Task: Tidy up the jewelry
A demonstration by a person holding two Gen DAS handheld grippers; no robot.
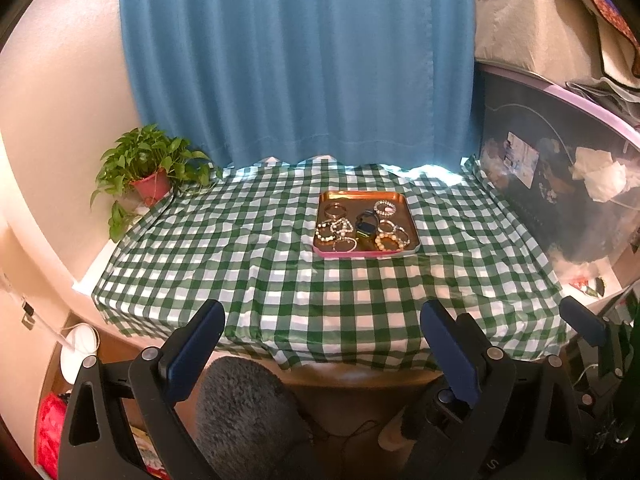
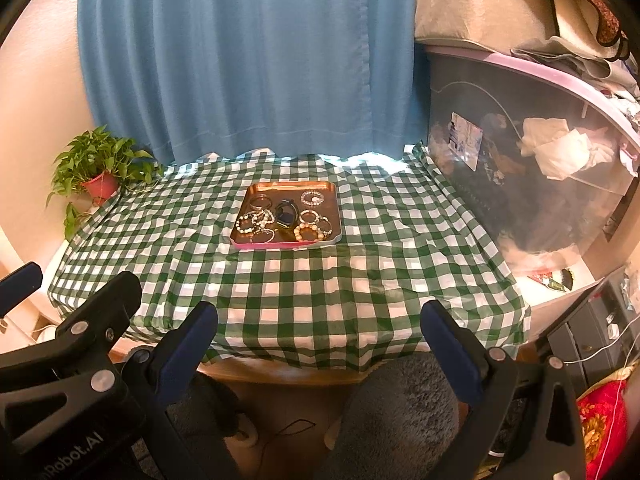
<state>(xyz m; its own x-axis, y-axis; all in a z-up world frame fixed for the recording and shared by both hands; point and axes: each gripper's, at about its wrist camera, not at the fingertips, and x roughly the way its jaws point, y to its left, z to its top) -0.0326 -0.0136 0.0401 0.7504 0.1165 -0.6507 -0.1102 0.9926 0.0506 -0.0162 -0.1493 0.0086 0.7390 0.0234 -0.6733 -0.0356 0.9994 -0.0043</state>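
Observation:
A copper tray (image 1: 362,196) (image 2: 292,187) with a pink front rim sits on the green checked tablecloth, toward the back middle. Several bracelets lie in it: a rhinestone bangle (image 1: 385,207) (image 2: 312,197), a cream bead bracelet (image 1: 389,241) (image 2: 308,233), pearl strands (image 1: 333,230) (image 2: 256,220), and a dark smartwatch (image 1: 366,225) (image 2: 287,213). My left gripper (image 1: 322,316) hangs open below the table's near edge, nothing between its blue pads. My right gripper (image 2: 320,320) is open too, level with the near edge, well short of the tray.
A potted plant (image 1: 150,168) (image 2: 100,168) stands at the table's back left corner. A large clear storage bin (image 1: 560,168) (image 2: 532,168) with piled cloth crowds the right side. A blue curtain (image 1: 296,60) hangs behind. The checked cloth (image 1: 280,280) lies bare around the tray.

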